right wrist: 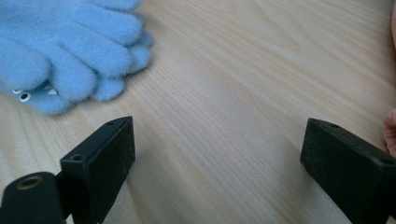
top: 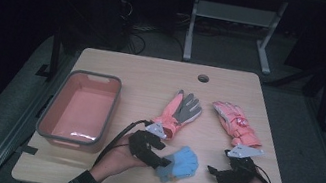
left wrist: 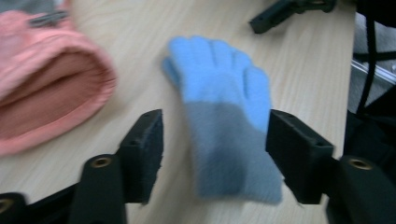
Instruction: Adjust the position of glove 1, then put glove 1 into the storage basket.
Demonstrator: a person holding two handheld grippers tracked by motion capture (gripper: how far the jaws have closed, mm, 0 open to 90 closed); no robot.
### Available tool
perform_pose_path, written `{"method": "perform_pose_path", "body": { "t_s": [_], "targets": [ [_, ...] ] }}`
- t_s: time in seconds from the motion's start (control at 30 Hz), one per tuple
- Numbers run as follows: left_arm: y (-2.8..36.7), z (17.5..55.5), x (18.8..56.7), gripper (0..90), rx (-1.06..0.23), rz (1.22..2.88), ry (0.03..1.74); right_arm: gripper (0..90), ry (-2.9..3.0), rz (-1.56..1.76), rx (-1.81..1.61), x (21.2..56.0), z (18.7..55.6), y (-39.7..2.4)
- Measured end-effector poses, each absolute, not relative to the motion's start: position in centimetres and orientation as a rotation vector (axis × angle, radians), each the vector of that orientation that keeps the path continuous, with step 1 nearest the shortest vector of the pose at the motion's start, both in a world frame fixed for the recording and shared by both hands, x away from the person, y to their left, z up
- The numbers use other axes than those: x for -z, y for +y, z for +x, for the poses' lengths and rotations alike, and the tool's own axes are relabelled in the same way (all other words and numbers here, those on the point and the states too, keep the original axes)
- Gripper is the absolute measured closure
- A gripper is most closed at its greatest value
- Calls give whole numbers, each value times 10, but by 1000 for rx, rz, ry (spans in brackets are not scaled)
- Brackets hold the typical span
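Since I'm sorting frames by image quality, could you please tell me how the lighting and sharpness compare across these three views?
High view: dim overall, dark surroundings, a small glare patch in the pink bin. Left gripper view: brighter but smeared by blur, softening the blue glove and the pink glove's cuff. Right gripper view: well lit, wood grain of the table crisp, glove fingertips fairly sharp.

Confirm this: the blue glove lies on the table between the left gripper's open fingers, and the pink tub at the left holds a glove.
Not quite. The blue glove does lie between the left gripper's open fingers, but the high view shows the pink tub holds no glove.
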State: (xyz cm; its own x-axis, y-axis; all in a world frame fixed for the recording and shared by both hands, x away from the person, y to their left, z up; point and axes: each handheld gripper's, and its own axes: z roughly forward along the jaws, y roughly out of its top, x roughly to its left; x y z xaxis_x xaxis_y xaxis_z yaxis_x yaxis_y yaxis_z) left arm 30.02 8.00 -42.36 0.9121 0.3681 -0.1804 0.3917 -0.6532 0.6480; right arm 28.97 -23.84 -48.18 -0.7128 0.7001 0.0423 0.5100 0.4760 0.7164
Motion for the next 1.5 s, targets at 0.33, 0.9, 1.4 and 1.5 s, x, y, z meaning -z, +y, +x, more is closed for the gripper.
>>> {"method": "perform_pose_path", "body": {
  "t_s": [0.33, 0.9, 1.4, 1.5],
  "targets": [
    [54, 295, 439, 167, -14, 2407, 491, 93, 2470, 1020, -1070, 482, 291, -239],
    [39, 287, 460, 148, -57, 2491, 446, 93, 2472, 1014, -1072, 482, 291, -238],
    [42, 281, 457, 366, -119, 2507, 426, 93, 2472, 1014, -1072, 482, 291, -238],
    [42, 282, 455, 443, -115, 2520, 426, 93, 2472, 1014, -1072, 482, 291, -238]
  ]
}}
